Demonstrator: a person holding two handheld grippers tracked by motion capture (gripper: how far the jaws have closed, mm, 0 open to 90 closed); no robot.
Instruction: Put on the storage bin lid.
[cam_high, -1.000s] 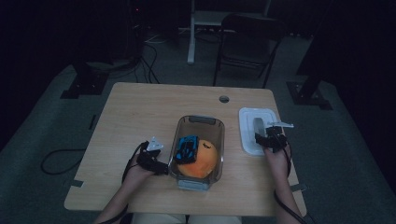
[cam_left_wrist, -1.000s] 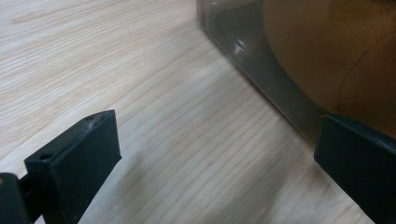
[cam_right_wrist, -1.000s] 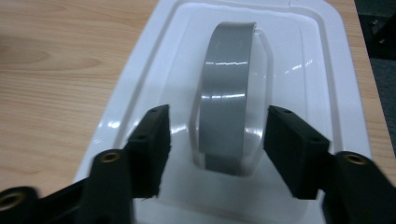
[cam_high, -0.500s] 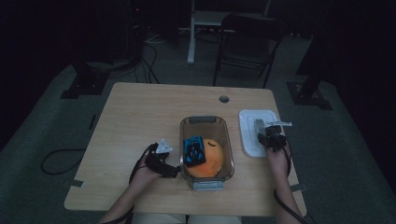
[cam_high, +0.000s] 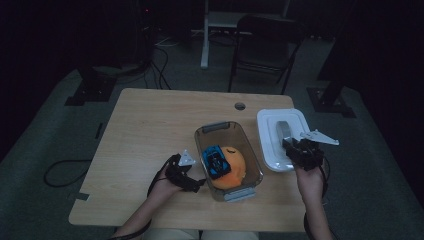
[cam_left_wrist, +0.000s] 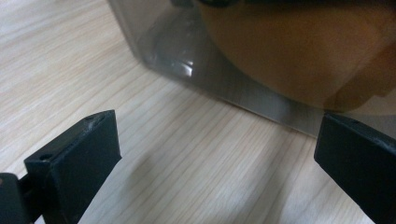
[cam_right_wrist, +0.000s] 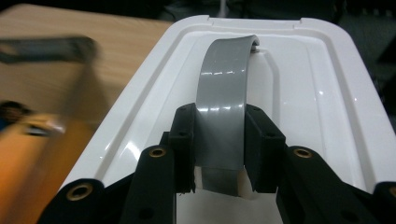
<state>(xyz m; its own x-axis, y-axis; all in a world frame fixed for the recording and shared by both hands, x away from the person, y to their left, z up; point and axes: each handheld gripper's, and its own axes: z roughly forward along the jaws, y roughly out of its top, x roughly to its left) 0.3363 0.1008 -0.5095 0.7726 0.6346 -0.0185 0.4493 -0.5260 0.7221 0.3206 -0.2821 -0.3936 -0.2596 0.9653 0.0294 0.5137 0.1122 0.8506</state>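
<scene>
Wooden desk (cam_high: 150, 130), light grain, with a round cable hole near its far edge. Clear plastic container (cam_high: 227, 160), grey latches at both ends, standing toward the desk's near edge, slightly right of centre; contents: one orange ball (cam_high: 232, 167) and one blue toy car (cam_high: 215, 160) resting on top of it. White lid (cam_high: 270, 130), lying flat beside the container at the desk's right edge, fitted with a grey arched handle (cam_high: 283, 131) along its middle. Right gripper (cam_high: 300, 150), held in the person's right hand over the lid's near end; in the right gripper view its two black jaws are pressed against either side of the grey handle (cam_right_wrist: 222, 116), pinching it, with the white lid (cam_right_wrist: 317, 93) spread out beneath. Left gripper (cam_high: 187, 177), held in the person's left hand low at the container's near-left corner; in the left gripper view its jaws stand wide apart with only bare desk (cam_left_wrist: 177, 158) between them, the container wall (cam_left_wrist: 233, 88) just ahead and the orange ball (cam_left_wrist: 299, 51) visible through it.
</scene>
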